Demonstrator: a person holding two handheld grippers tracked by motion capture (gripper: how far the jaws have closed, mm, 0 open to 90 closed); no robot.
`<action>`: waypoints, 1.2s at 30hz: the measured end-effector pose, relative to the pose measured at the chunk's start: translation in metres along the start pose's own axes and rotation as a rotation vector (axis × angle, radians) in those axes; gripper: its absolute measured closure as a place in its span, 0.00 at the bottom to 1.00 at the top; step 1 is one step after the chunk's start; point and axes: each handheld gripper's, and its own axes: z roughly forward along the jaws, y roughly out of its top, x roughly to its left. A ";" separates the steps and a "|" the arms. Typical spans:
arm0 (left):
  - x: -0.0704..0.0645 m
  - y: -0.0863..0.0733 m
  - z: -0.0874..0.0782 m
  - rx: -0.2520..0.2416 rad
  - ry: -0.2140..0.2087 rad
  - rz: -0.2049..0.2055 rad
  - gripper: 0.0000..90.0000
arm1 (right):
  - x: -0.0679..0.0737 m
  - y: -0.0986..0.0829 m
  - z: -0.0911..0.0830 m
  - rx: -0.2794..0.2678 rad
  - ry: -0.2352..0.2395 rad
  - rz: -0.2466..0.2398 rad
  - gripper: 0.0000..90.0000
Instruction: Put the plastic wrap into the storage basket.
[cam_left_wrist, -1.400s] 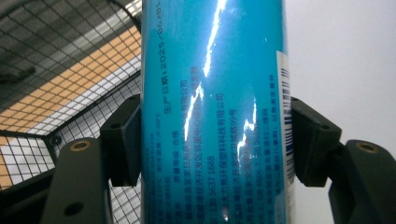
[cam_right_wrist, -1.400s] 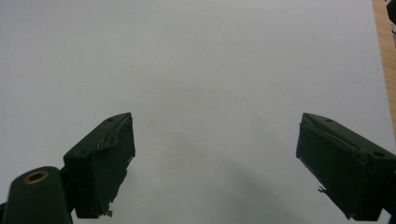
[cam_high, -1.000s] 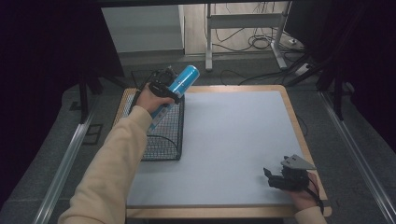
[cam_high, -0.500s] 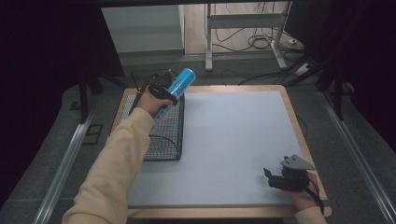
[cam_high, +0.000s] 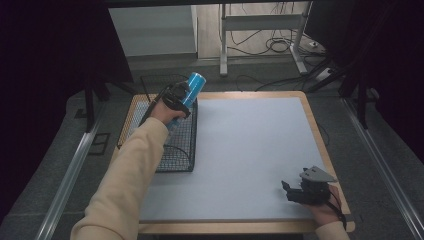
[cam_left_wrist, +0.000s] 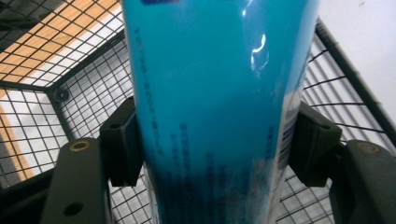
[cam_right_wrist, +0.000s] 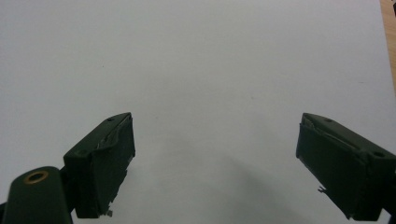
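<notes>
The left gripper clamps a blue tube above the wire basket at the desk's left edge; lowering and release remain. The right gripper rests open near the front right corner

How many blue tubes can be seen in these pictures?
1. The blue tube is held in the left gripper, above the far end of the wire basket. The arm may hide basket contents.
</notes>
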 end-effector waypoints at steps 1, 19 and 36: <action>0.000 0.001 0.000 -0.001 0.005 -0.003 0.35 | 0.000 0.000 0.000 0.000 -0.001 0.000 0.13; 0.000 -0.001 -0.009 -0.071 0.033 0.016 0.20 | 0.001 -0.001 0.000 0.005 -0.001 -0.002 0.13; -0.021 -0.031 -0.079 -0.290 -0.150 -0.023 0.13 | 0.001 0.000 -0.002 -0.009 -0.008 -0.001 0.13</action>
